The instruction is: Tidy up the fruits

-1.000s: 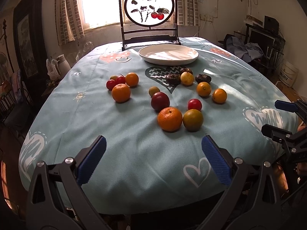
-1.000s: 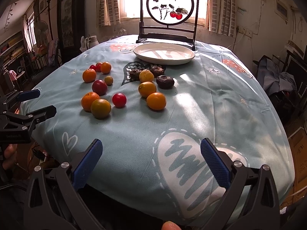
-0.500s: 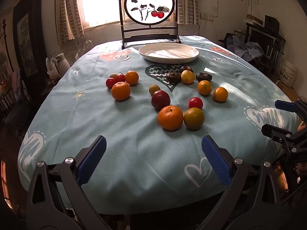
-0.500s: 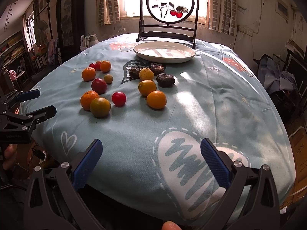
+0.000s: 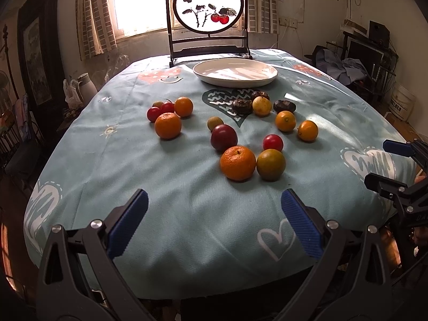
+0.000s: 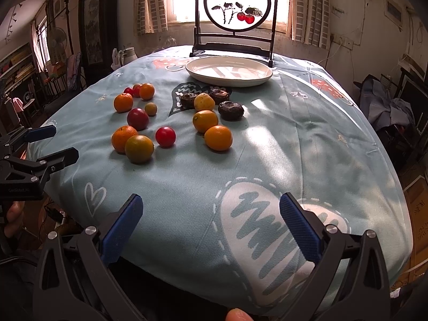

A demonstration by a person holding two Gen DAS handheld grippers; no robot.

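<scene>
Several fruits lie loose on a light blue tablecloth (image 5: pixel 165 192): a large orange (image 5: pixel 237 163) beside a greenish orange (image 5: pixel 270 164), a dark red plum (image 5: pixel 223 141), a small red fruit (image 5: pixel 272 142), other oranges (image 5: pixel 168 125) and dark brown fruits (image 5: pixel 242 106). An empty white plate (image 5: pixel 235 72) stands at the far side; it also shows in the right wrist view (image 6: pixel 228 71). My left gripper (image 5: pixel 214 224) is open and empty at the near edge. My right gripper (image 6: pixel 211 224) is open and empty, right of the fruits (image 6: pixel 218 137).
A framed round painted screen (image 5: pixel 208 8) stands upright behind the plate. The table edge drops off on all sides. Furniture and clutter line the room walls, with a white jug (image 5: pixel 87 85) beyond the left edge.
Both grippers have edged slightly forward toward the fruits. The fruits and the plate have not moved. Both stay open.
</scene>
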